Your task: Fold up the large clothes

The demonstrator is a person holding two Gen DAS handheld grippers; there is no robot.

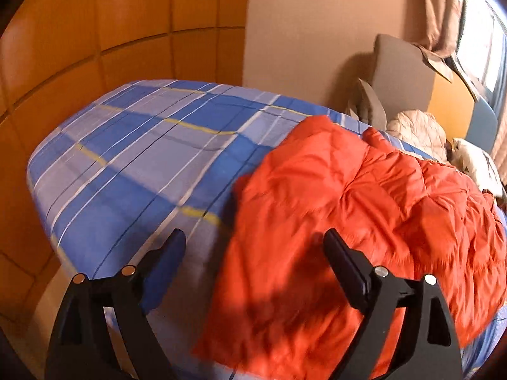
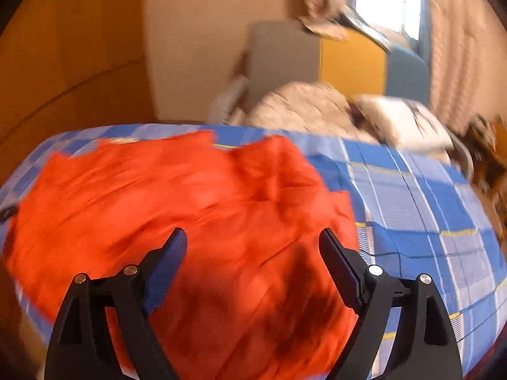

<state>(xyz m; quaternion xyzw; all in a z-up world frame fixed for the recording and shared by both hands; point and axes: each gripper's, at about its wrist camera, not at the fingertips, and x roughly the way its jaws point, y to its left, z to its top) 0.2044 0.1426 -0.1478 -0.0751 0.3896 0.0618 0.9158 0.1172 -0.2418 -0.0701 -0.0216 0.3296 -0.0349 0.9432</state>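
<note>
Left wrist view: the orange jacket (image 1: 348, 209) lies crumpled at lower right on the plaid bed (image 1: 133, 158), not yet neatly folded. Left gripper (image 1: 255, 247) and right gripper (image 2: 253, 243) both gape, holding nothing.

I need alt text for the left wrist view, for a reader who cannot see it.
An orange puffy garment lies crumpled on a bed with a blue plaid sheet. The left claw hangs open above the garment's near left edge, holding nothing. Wooden wall panels stand behind the bed.
</note>
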